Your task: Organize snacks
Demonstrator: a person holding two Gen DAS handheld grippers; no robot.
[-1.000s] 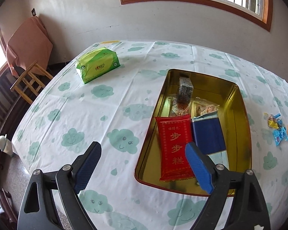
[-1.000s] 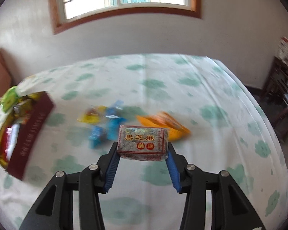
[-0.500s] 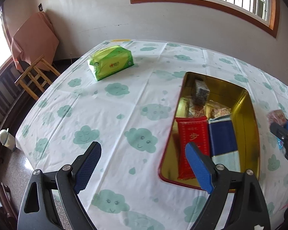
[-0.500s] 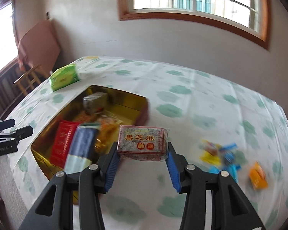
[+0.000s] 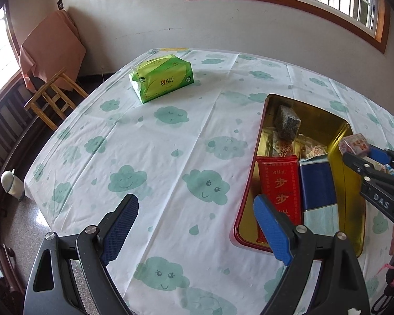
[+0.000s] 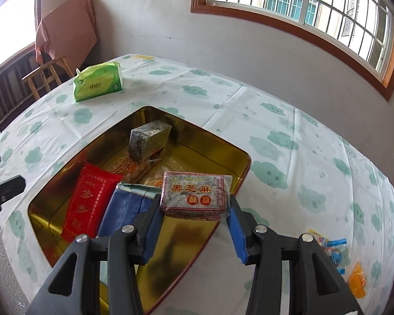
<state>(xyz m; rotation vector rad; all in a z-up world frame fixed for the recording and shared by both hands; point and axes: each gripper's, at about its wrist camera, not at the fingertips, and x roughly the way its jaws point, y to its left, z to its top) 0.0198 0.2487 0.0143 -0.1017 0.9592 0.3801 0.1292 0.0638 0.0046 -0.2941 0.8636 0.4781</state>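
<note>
My right gripper (image 6: 194,207) is shut on a small sesame-cake packet (image 6: 195,197) with red characters, held in the air over the near right part of the gold tin (image 6: 218,145). Inside the tin lie a red snack pack (image 6: 88,204), a blue pack (image 6: 128,204), a grey wrapped block (image 6: 149,140) and some clear-wrapped snacks. In the left wrist view the tin (image 5: 352,210) is at the right, and the right gripper (image 5: 365,155) with the packet (image 5: 354,143) comes in over its far edge. My left gripper (image 5: 194,218) is open and empty over the tablecloth, left of the tin.
A green tissue pack (image 5: 161,81) sits at the far left of the cloud-print tablecloth (image 5: 157,141). Loose candies (image 6: 333,252) and an orange wrapper (image 6: 357,281) lie on the cloth right of the tin. A wooden chair (image 5: 52,97) stands beyond the table's left edge.
My right gripper swung left with the sesame-cake packet, from above the loose candies to above the tin. The left gripper drifted slightly left and stayed open.
</note>
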